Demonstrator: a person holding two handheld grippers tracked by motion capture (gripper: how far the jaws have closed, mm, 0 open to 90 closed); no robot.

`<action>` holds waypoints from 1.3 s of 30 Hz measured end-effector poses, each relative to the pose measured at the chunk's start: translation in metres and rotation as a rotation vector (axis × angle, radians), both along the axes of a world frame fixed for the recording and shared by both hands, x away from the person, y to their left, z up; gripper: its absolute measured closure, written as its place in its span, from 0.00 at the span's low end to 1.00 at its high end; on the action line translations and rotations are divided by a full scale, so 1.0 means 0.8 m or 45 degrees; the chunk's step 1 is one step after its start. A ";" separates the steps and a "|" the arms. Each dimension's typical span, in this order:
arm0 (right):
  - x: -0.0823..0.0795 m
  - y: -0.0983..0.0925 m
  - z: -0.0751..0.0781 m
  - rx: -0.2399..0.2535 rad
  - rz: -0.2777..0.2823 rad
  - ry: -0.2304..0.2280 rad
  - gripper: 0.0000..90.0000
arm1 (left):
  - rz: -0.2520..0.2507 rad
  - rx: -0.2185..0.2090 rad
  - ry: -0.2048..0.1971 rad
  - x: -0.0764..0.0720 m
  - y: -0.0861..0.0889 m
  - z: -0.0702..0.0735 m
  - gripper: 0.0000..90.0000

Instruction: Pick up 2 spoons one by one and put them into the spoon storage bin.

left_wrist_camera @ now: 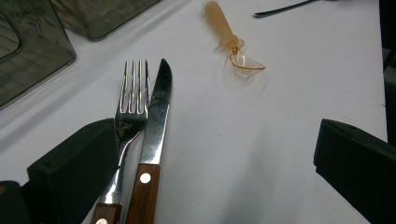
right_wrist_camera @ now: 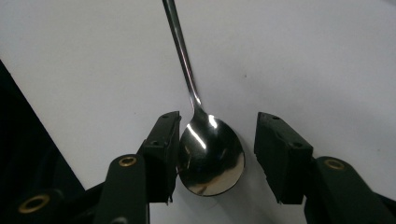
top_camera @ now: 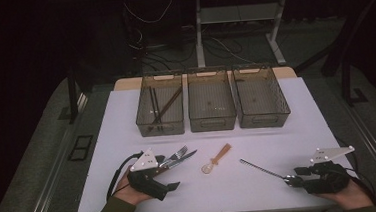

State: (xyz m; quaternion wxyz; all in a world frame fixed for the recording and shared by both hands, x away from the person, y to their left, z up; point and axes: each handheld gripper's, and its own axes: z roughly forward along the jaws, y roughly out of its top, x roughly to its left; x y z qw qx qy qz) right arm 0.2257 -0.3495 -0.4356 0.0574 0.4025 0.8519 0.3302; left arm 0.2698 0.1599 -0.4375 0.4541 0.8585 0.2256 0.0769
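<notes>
- Spoon between the black jaws of the right gripper: bright mirror-silver bowl and handle.
- Fork by the left gripper: silver tines, brown wooden handle.
- Knife just beside it: silver serrated blade, reddish-brown wooden handle with a pale rivet.
- Plastic spoon ahead of the left gripper: translucent amber-orange.
- Table: plain white.
- Three bins beyond both grippers: smoky grey-brown, see-through, with a fine grid pattern.
- Both grippers: black, with a light grey plate on top.
</notes>
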 end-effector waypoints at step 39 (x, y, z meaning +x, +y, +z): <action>-0.008 0.013 0.003 -0.097 0.105 -0.098 0.92 | -0.001 0.006 -0.004 0.000 -0.001 0.000 0.00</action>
